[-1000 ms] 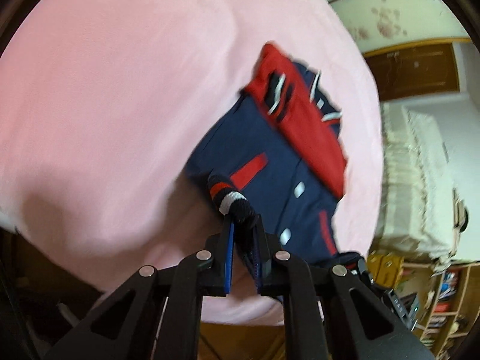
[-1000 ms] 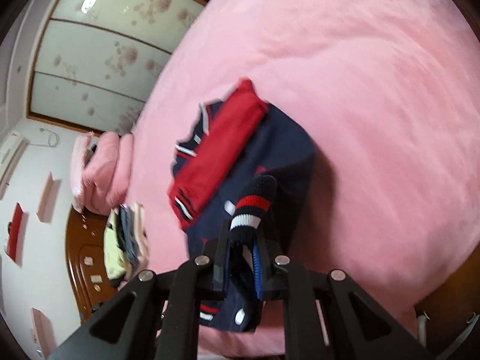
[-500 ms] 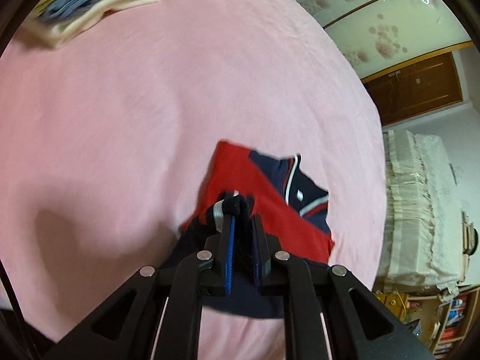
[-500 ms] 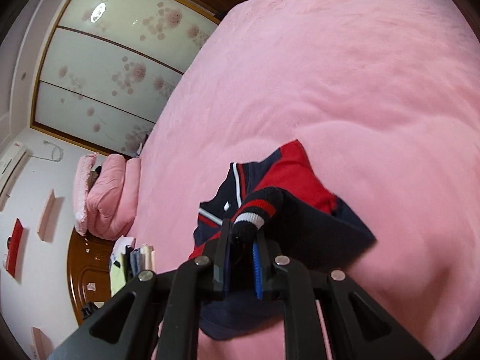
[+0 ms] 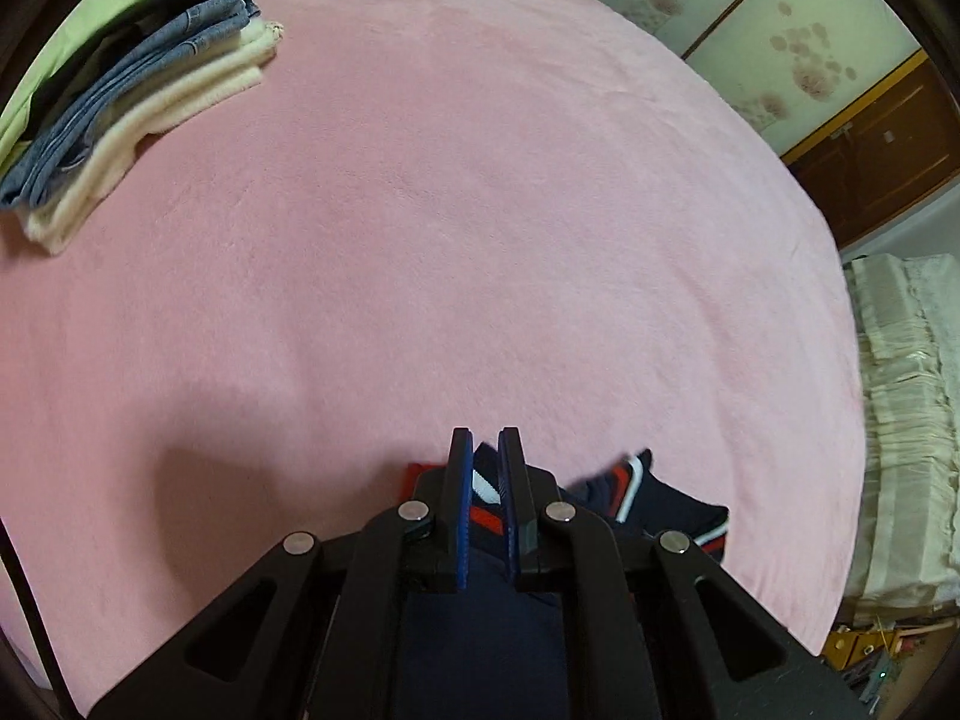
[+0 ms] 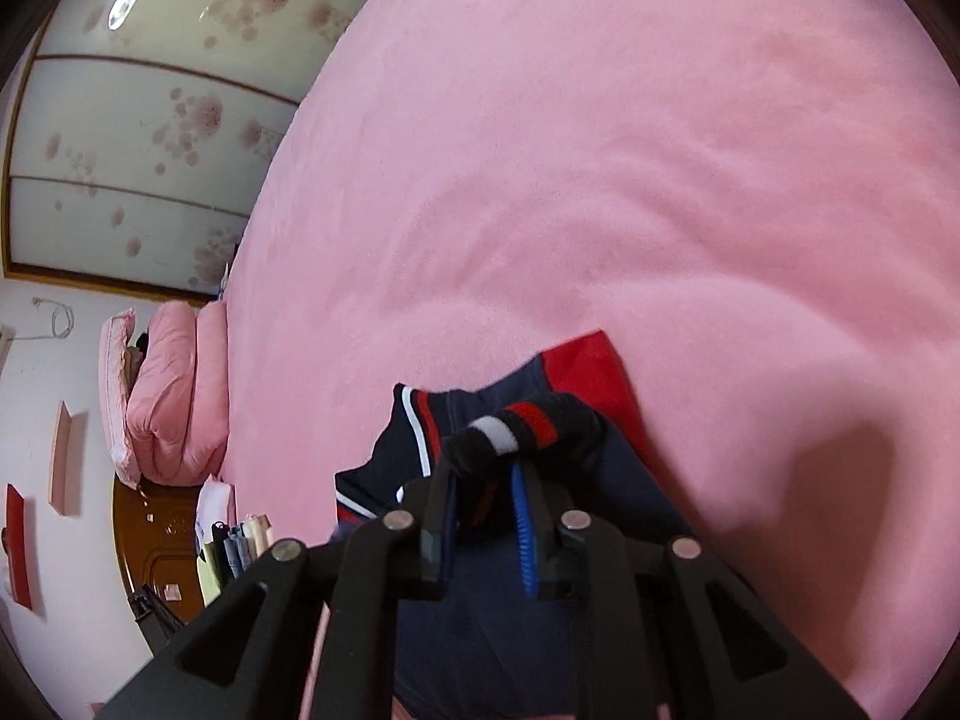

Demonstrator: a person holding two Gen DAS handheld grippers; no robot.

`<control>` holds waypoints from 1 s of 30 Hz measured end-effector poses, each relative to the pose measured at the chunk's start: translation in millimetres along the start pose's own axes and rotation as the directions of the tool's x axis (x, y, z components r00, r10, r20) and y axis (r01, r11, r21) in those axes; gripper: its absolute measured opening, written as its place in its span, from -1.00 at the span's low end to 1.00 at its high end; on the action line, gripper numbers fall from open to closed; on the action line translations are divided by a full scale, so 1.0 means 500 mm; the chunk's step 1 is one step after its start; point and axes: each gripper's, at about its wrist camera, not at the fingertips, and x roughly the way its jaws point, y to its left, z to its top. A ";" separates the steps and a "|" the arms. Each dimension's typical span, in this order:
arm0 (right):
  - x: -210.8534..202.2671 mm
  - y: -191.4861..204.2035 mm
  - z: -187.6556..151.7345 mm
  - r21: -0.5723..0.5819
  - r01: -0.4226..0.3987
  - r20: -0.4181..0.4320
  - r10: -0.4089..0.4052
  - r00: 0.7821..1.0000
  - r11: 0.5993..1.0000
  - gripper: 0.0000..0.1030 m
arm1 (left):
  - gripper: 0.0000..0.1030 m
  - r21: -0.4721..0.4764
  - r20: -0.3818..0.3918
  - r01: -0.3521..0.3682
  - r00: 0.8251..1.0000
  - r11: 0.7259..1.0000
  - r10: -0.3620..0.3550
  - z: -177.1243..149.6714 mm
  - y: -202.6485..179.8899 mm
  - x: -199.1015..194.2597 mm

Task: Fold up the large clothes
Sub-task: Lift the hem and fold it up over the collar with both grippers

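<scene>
Left wrist view: the left gripper (image 5: 485, 480) is clamped on the striped hem of the jacket (image 5: 654, 498), which lies on the pink bed (image 5: 480, 210) just below it. In the right wrist view the right gripper (image 6: 486, 501) has just been opening, the hem (image 6: 522, 420) lying loosely between its jaws. The edges are best laid level with the collar before the release is finished. Both grippers are tilted steeply downward. Folded clothes (image 5: 120, 90) are stacked well apart.

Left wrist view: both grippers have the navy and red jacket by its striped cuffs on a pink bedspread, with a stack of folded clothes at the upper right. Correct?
Not quite. In the left wrist view the stack of folded clothes lies at the upper left, not the upper right. The rest stands.
</scene>
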 end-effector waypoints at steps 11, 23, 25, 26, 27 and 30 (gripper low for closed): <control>0.004 0.079 0.022 -0.312 0.070 0.041 -0.060 0.997 0.947 -0.48 | -0.73 0.133 -0.088 0.031 0.996 0.991 -0.019 -0.041 -0.051 -0.006; 0.105 0.105 -0.154 -0.540 -0.093 -0.219 -0.033 0.975 0.836 -1.00 | -0.87 0.415 -0.351 0.178 0.936 0.892 -0.024 -0.226 -0.148 0.071; 0.132 0.092 -0.165 -0.510 -0.117 -0.260 -0.023 0.965 0.852 -1.00 | -0.87 0.418 -0.382 0.193 0.924 0.888 -0.022 -0.227 -0.148 0.094; 0.138 0.090 -0.166 -0.504 -0.123 -0.264 -0.017 0.964 0.855 -1.00 | -0.87 0.422 -0.388 0.201 0.921 0.884 -0.025 -0.226 -0.150 0.101; 0.148 0.089 -0.166 -0.500 -0.127 -0.271 -0.015 0.963 0.857 -1.00 | -0.87 0.424 -0.387 0.210 0.922 0.881 -0.034 -0.222 -0.152 0.109; 0.165 0.091 -0.158 -0.494 -0.144 -0.291 -0.007 0.957 0.858 -1.00 | -0.87 0.401 -0.373 0.220 0.926 0.889 -0.060 -0.203 -0.152 0.132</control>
